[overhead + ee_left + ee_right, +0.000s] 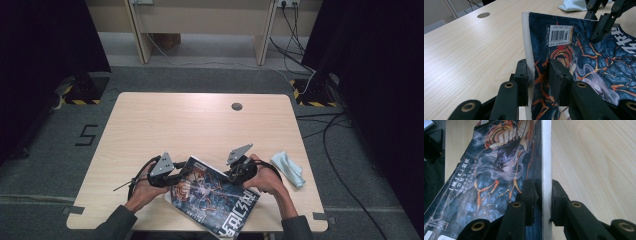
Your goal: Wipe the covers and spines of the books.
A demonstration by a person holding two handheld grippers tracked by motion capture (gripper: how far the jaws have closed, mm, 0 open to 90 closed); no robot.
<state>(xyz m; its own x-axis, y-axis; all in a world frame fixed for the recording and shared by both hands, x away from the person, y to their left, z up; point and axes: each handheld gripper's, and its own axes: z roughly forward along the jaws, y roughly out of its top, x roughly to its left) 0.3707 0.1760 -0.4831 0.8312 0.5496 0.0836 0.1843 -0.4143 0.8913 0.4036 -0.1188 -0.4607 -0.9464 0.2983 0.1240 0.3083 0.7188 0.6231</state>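
Observation:
A thin book (215, 197) with a dark blue and orange cover sits at the near edge of the table (190, 125), held between both grippers. My left gripper (182, 175) is shut on the book's left edge. In the left gripper view its jaws (537, 67) clamp the white page edge below the barcode on the book (586, 62). My right gripper (231, 175) is shut on the opposite edge. In the right gripper view its jaws (544, 186) pinch the white edge of the book (499, 170). The right gripper (599, 27) also presses on the cover in the left gripper view.
A crumpled pale blue cloth (287, 167) lies to the right of the right hand, also seen as the cloth (574, 5). A round cable hole (237, 106) sits in the table's far middle. Cables and black stands ring the floor.

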